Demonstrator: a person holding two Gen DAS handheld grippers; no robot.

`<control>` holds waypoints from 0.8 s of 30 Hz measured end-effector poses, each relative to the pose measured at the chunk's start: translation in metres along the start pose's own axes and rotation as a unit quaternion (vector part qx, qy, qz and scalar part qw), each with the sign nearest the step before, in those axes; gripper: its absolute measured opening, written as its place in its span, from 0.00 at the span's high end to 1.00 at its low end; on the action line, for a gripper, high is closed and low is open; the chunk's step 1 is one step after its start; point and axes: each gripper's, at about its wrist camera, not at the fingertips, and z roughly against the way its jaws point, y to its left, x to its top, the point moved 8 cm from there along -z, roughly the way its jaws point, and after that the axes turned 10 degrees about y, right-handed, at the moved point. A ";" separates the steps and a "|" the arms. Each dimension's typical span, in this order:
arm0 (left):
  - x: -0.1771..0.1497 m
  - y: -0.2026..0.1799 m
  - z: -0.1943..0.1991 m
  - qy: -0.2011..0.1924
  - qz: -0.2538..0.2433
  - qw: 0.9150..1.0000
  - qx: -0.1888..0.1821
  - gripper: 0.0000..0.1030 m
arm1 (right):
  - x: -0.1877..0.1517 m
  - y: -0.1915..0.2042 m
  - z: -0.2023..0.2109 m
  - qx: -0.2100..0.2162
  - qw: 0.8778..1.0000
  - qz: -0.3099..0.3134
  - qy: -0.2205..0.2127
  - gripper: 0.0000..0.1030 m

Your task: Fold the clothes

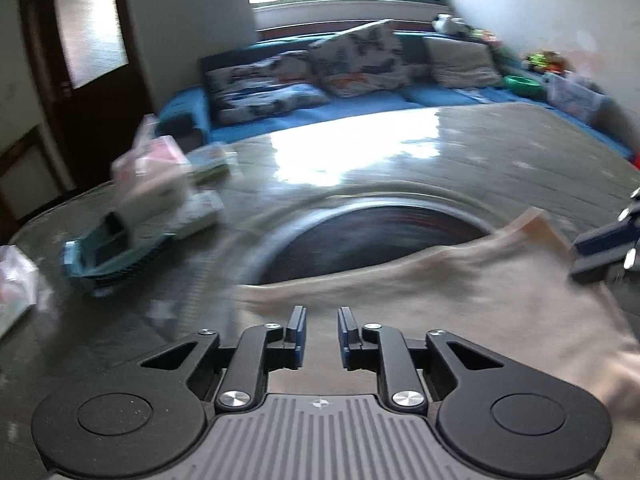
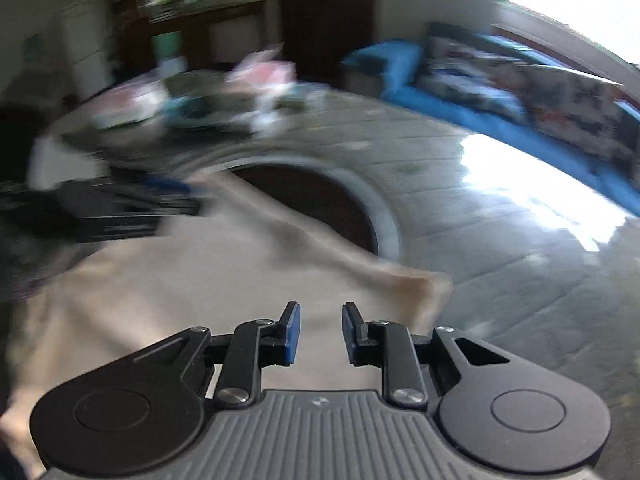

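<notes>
A beige garment [image 1: 460, 296] lies spread on a glass-topped round table [image 1: 500, 152]. It also shows in the right wrist view [image 2: 192, 280]. My left gripper [image 1: 322, 320] is open and empty, with its fingertips over the garment's near edge. My right gripper [image 2: 320, 316] is open and empty, above the garment close to its right corner. The right gripper shows at the right edge of the left wrist view [image 1: 604, 246]. The left gripper shows blurred at the left of the right wrist view [image 2: 120, 208]. Both views are motion-blurred.
A dark round recess [image 1: 380, 236] sits in the table's middle, partly under the garment. Boxes and a teal basket [image 1: 116, 252] crowd the table's far left. A blue sofa with cushions [image 1: 352, 64] stands behind the table, with a dark door [image 1: 80, 60] to the left.
</notes>
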 end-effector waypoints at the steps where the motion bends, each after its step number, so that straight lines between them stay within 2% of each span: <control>1: -0.003 -0.009 0.001 0.001 -0.009 1.000 -0.007 0.67 | -0.006 0.011 0.001 0.011 1.000 0.012 0.005 0.78; 2: -0.006 -0.018 0.001 0.001 -0.018 1.000 -0.011 0.60 | -0.012 0.023 0.002 0.022 0.999 0.025 0.010 0.78; 5: -0.014 -0.035 0.000 0.005 -0.034 0.999 -0.017 0.59 | -0.030 0.066 0.005 0.055 0.995 0.077 0.026 0.79; 7: -0.019 -0.040 -0.002 0.008 -0.033 0.999 -0.019 0.50 | -0.040 0.090 0.007 0.075 0.991 0.102 0.032 0.79; 9: -0.022 -0.043 -0.002 0.003 -0.034 0.999 -0.017 0.47 | -0.050 0.110 0.008 0.091 0.987 0.124 0.039 0.79; 13: -0.025 -0.041 -0.002 -0.004 -0.021 1.000 -0.014 0.43 | -0.073 0.141 0.006 0.091 0.979 0.174 0.048 0.78; 18: -0.027 -0.035 -0.003 -0.012 -0.008 1.000 -0.002 0.30 | -0.091 0.158 0.013 0.092 0.976 0.192 0.046 0.80; 24: -0.028 -0.030 -0.004 -0.020 0.005 1.000 0.013 0.19 | -0.096 0.162 0.021 0.095 0.976 0.189 0.045 0.79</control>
